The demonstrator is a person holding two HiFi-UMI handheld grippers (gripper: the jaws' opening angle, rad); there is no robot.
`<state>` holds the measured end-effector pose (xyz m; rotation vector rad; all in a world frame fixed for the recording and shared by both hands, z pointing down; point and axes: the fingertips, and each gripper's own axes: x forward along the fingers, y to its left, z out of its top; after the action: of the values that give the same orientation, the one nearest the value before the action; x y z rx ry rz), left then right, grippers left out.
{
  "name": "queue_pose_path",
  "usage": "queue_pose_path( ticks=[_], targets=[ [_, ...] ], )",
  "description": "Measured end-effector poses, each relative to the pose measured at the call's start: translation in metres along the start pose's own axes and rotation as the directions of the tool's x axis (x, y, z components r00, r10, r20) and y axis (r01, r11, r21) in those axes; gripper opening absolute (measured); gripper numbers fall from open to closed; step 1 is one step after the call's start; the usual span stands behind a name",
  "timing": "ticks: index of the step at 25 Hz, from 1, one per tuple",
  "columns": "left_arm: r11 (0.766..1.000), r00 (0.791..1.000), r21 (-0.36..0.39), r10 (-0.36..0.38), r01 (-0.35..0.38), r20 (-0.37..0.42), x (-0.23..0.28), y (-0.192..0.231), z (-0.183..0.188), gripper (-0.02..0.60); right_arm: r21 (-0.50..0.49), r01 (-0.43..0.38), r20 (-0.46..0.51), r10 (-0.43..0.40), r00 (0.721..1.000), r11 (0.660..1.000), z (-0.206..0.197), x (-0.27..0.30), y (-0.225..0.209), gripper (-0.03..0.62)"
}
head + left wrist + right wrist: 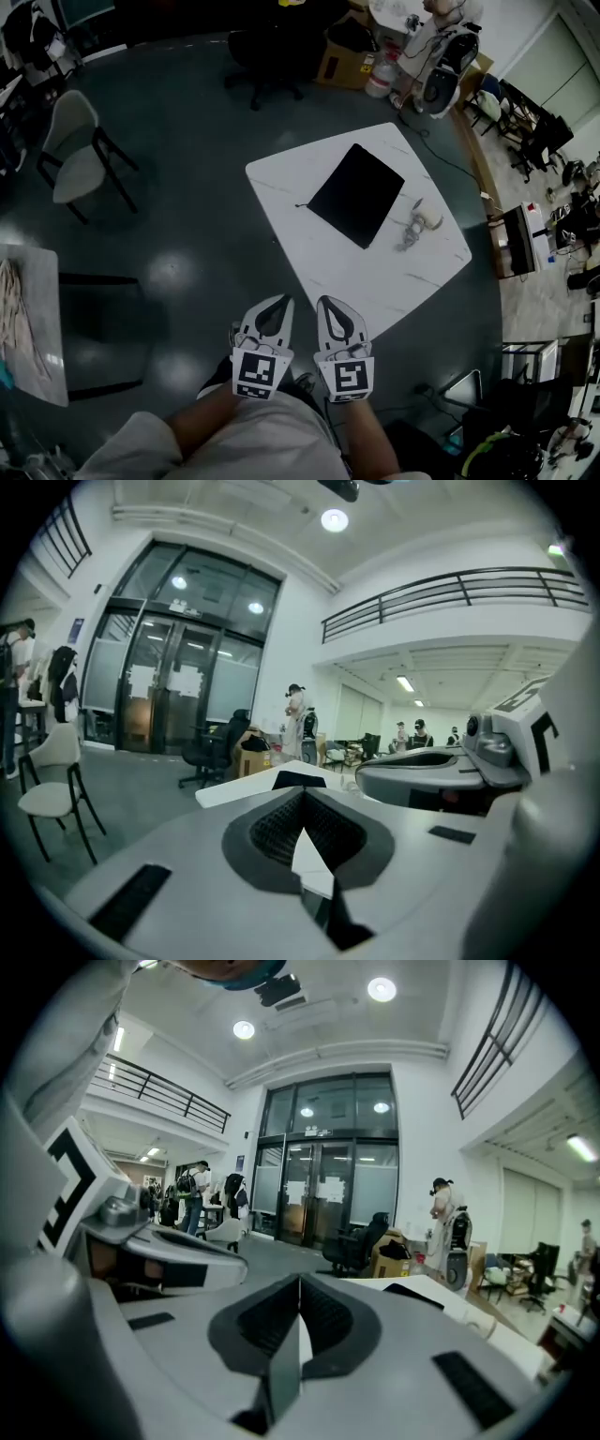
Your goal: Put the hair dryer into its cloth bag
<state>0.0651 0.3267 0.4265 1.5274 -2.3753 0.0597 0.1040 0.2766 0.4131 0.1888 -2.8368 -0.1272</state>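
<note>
A pale hair dryer [418, 228] was noted lying on the white counter [375, 272], just beside the flat black cloth bag [356, 194], at its 4 o'clock. The left tool [277, 305] and right tool [328, 305] were found closed, empty, near the counter's 6 o'clock edge.

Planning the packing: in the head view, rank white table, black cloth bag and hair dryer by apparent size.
1. white table
2. black cloth bag
3. hair dryer
All share one tabletop, so nearness barely matters.
</note>
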Motion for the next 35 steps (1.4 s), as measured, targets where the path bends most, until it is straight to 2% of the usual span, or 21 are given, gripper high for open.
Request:
queue_pose_path(
  ticks=[6, 13, 18, 30, 35],
  targets=[
    [0.987, 0.986, 0.040, -0.154, 0.156, -0.061, 0.020, 0.028, 0.003, 0.008, -0.047, 0.076, -0.117, -0.081, 0.990, 0.996, -0.010, 0.021, -0.003, 0.017],
    [0.963, 0.961, 0.053, -0.256, 0.263, -0.102, 0.064, 0.028, -0.004, 0.009, -0.054, 0.212, -0.207, -0.219, 0.953, 0.976, -0.030, 0.029, -0.046, 0.017],
    [0.938, 0.929, 0.068, -0.324, 0.340, -0.177, 0.099, 0.023, -0.018, 0.009, -0.048, 0.251, -0.253, -0.254, 0.933, 0.967, -0.052, 0.045, -0.084, 0.017],
    [0.930, 0.903, 0.113, -0.301, 0.349, -0.307, 0.219, 0.013, -0.031, 0.009, -0.057, 0.208, -0.319, -0.215, 0.923, 0.976, -0.112, 0.100, -0.177, 0.017],
    [0.927, 0.875, 0.114, -0.289, 0.357, -0.389, 0.251, 0.008, -0.054, 0.009, -0.122, 0.183, -0.397, -0.217, 0.892, 0.975, -0.152, 0.110, -0.199, 0.017]
  ],
)
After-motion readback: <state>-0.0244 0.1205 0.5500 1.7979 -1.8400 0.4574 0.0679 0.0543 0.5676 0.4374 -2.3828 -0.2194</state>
